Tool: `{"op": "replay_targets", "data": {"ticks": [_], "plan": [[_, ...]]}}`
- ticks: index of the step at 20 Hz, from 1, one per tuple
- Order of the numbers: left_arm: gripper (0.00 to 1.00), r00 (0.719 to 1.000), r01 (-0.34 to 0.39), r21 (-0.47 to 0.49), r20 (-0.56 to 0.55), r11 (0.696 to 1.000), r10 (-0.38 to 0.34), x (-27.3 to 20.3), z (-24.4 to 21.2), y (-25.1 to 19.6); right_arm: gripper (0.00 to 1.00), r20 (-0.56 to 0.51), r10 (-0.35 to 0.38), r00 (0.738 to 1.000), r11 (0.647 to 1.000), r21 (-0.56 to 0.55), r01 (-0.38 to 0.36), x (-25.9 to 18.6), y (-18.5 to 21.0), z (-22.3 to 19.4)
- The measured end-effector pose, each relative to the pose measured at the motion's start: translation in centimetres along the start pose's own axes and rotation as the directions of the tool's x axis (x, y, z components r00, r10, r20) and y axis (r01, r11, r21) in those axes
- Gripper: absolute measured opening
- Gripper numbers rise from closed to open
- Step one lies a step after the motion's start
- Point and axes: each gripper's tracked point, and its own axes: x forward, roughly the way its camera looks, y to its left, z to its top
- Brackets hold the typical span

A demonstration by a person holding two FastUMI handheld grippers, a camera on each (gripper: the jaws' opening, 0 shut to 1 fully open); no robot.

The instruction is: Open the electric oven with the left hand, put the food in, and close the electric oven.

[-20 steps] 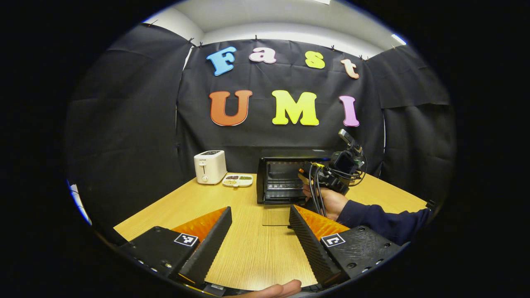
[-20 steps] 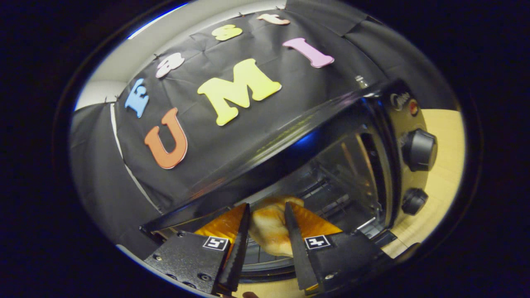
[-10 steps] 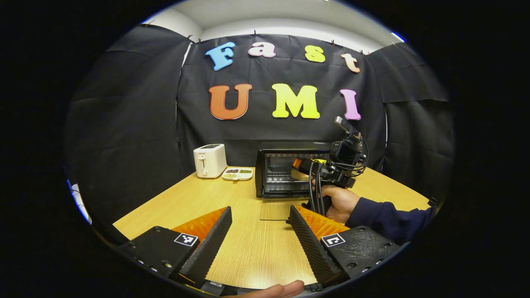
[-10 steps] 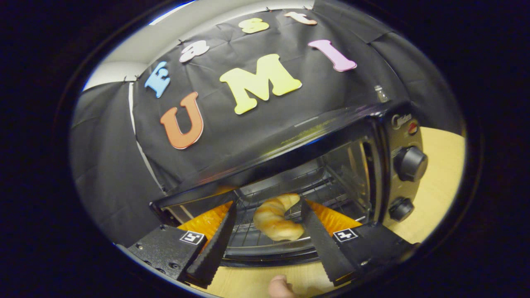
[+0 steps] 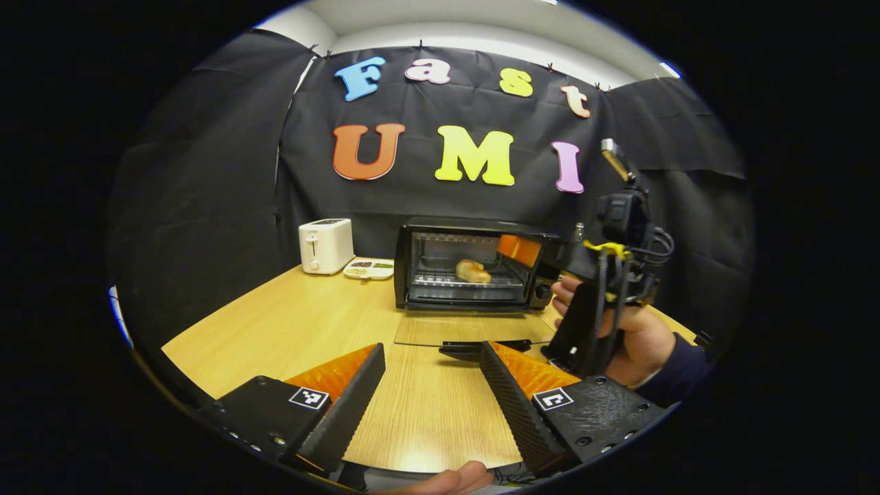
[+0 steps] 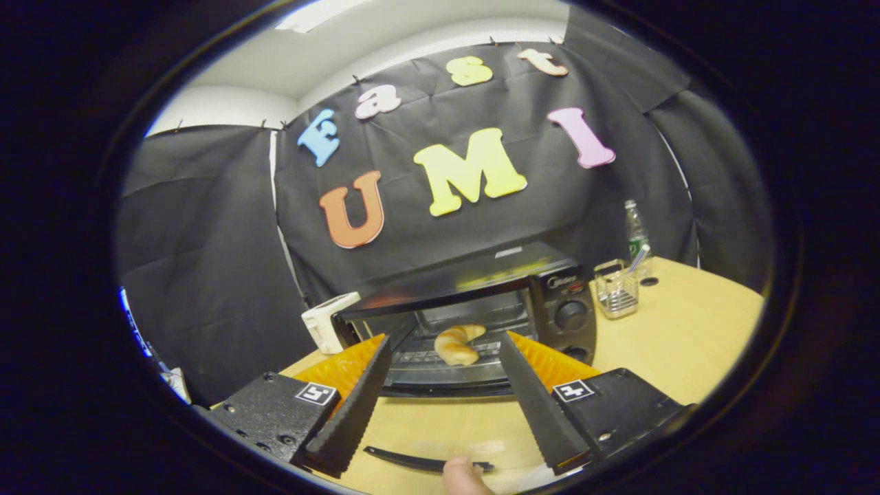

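Left gripper (image 5: 430, 392): I read its two fingers as spread wide with bare table (image 5: 289, 330) between them, holding and touching nothing; it sits low over the near edge of the table, aimed level at the oven front. Right gripper (image 6: 440, 392): fingers likewise parted, gripping nothing, framing the oven mouth from just outside it, the view tilted slightly. In the left gripper view I see this gripper (image 5: 529, 251) raised to the right of the oven, held upright in a hand (image 5: 636, 340) with a dark sleeve at the wrist.

Electric oven (image 5: 474, 268): stands at the far middle of the table, its glass door (image 5: 474, 330) folded flat down onto the table toward me, handle at the near edge. Control knobs (image 6: 569, 315) sit on its right side.

Food: a croissant (image 6: 457, 344) lies on the wire rack (image 6: 440, 357) inside the cavity, free of both grippers, its long axis running roughly across the oven's width, ends curving toward the back.

Left of the oven stand a white toaster (image 5: 326, 245) and a small divided tray (image 5: 369, 269).
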Motion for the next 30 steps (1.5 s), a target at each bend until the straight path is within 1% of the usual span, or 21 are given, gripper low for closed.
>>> {"op": "replay_targets", "data": {"ticks": [4,7,9,10,12,14,16,18,20,22,23,24,28,30], "plan": [[0.93,0.996,0.061,-0.01,-0.062,0.998,-0.061,2.8,-2.0,-2.8,0.99,0.074,-0.064,0.995,0.989,-0.127,0.073,-6.1,-3.8,2.7],[0.93,0.99,0.089,0.019,-0.116,0.996,-0.086,4.5,-3.7,-4.8,0.99,0.16,-0.112,0.981,0.982,-0.132,0.133,-11.1,-6.1,5.3],[0.93,0.988,0.087,0.035,-0.132,0.996,-0.082,5.6,-4.7,-5.8,0.98,0.203,-0.141,0.969,0.979,-0.115,0.167,-14.1,-7.6,6.5],[0.93,0.986,0.097,0.04,-0.143,0.995,-0.09,6.1,-5.2,-6.5,0.98,0.212,-0.141,0.967,0.979,-0.115,0.168,-15.2,-8.0,6.9],[0.93,0.984,0.1,0.064,-0.156,0.993,-0.089,7.4,-5.7,-7.2,0.96,0.215,-0.105,0.971,0.982,-0.132,0.135,-17.0,-7.6,7.3],[0.93,0.983,0.095,0.097,-0.167,0.991,-0.078,8.4,-6.0,-7.6,0.96,0.228,-0.093,0.969,0.983,-0.136,0.126,-18.2,-7.9,8.0],[0.93,0.983,0.078,0.124,-0.173,0.989,-0.056,9.1,-6.1,-7.5,0.95,0.266,-0.115,0.957,0.983,-0.11,0.149,-19.0,-9.0,9.1],[0.93,0.983,0.076,0.119,-0.173,0.99,-0.055,9.7,-6.1,-7.8,0.95,0.289,-0.13,0.948,0.982,-0.093,0.163,-19.7,-9.7,9.4],[0.94,0.981,0.072,0.111,-0.189,0.991,-0.05,10.5,-6.4,-7.8,0.95,0.296,-0.141,0.945,0.983,-0.075,0.17,-20.2,-10.4,9.5],[0.95,0.981,0.053,0.115,-0.193,0.992,-0.03,11.1,-6.5,-7.5,0.95,0.289,-0.146,0.946,0.984,-0.059,0.17,-20.2,-10.9,9.2],[0.89,0.981,0.047,0.114,-0.195,0.992,-0.024,11.4,-6.5,-7.4,0.96,0.283,-0.148,0.948,0.984,-0.056,0.17,-20.2,-11.1,9.0],[0.96,0.979,0.038,0.113,-0.202,0.993,-0.015,11.8,-6.8,-7.3,0.96,0.281,-0.15,0.948,0.984,-0.051,0.171,-20.2,-11.3,8.9],[0.96,0.983,0.016,0.142,-0.181,0.99,0.01,12.3,-6.0,-7.2,0.96,0.283,-0.151,0.947,0.984,-0.046,0.17,-20.2,-11.4,8.6],[0.96,0.982,0.016,0.137,-0.186,0.99,0.01,12.4,-5.7,-7.3,0.96,0.283,-0.143,0.949,0.986,-0.046,0.162,-20.1,-11.0,8.5]]}}
